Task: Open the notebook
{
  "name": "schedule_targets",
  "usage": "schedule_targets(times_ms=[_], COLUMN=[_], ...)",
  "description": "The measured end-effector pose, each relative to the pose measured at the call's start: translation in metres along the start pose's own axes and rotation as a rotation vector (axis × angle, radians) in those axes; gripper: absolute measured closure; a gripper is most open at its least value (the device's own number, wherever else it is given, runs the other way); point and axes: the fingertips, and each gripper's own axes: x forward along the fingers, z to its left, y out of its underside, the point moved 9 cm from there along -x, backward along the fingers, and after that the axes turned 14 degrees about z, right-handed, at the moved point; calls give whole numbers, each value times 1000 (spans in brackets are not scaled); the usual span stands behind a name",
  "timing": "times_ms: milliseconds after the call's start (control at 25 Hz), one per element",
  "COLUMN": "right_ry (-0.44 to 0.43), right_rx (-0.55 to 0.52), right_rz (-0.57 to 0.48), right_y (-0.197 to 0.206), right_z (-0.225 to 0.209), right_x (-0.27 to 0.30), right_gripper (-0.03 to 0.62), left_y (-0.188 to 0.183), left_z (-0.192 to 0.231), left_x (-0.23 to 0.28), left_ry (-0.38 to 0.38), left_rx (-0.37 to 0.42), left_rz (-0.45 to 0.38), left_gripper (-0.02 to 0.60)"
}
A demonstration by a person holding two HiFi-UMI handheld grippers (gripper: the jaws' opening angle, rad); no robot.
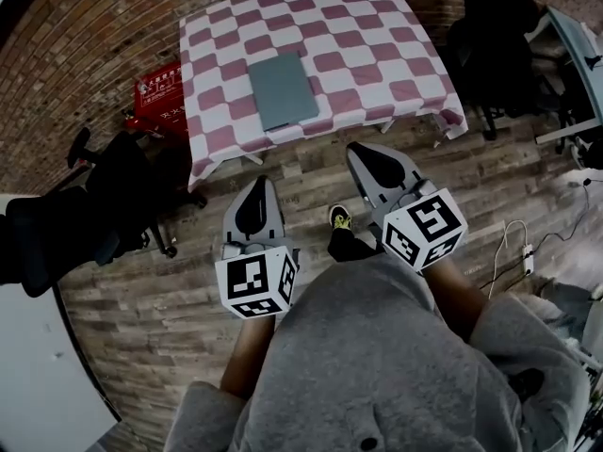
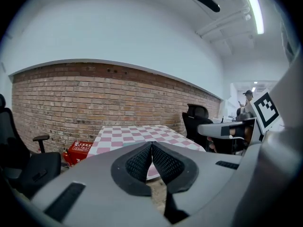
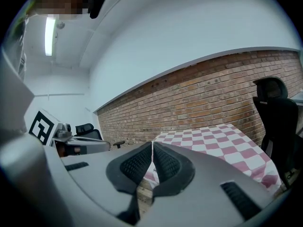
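Item one, the notebook [image 1: 283,90]: closed, grey cover up, flat on the counter [image 1: 377,55], which carries a pink-and-white checked cloth. We find the notebook toward the 6 o'clock edge of the counter in the head view, a little to the 9 o'clock side of centre, its lower end almost at the cloth's edge. Item two, left tongs [image 1: 260,185]: jaws pressed together, nothing between the ribbed pads, held over the wooden floor [image 1: 311,172] well short of the counter, with the notebook at about 12 o'clock from the tip. Item three, right tongs [image 1: 356,149]: jaws likewise pressed together and empty, at 3 o'clock of the left tongs and somewhat nearer the counter's edge, not touching it. Item four, red crate [image 1: 158,97]: on the floor at the counter's 9 o'clock side, against the brick wall [image 1: 75,36]. Item five, black chair [image 1: 122,182]: at 7 o'clock of the counter, beside the crate. Item six, second black chair [image 1: 490,36]: at 3 o'clock of the counter. Item seven, our shoe [image 1: 340,217]: on the floor between the two tongs. Item eight, white cable [image 1: 513,243]: on the floor at 3 o'clock of the right tongs.
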Motion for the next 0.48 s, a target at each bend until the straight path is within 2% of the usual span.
schedule_targets(times_ms=[480], right_ry=[-16], right_rx=[39], right_rz=[-3], right_y=[-26], right_z=[-62], right_x=[29], right_gripper=[562], left_y=[-43], left_z=[-7], left_x=[56], left_ry=[-18], left_rx=[10], left_rz=[14], left_gripper=[571])
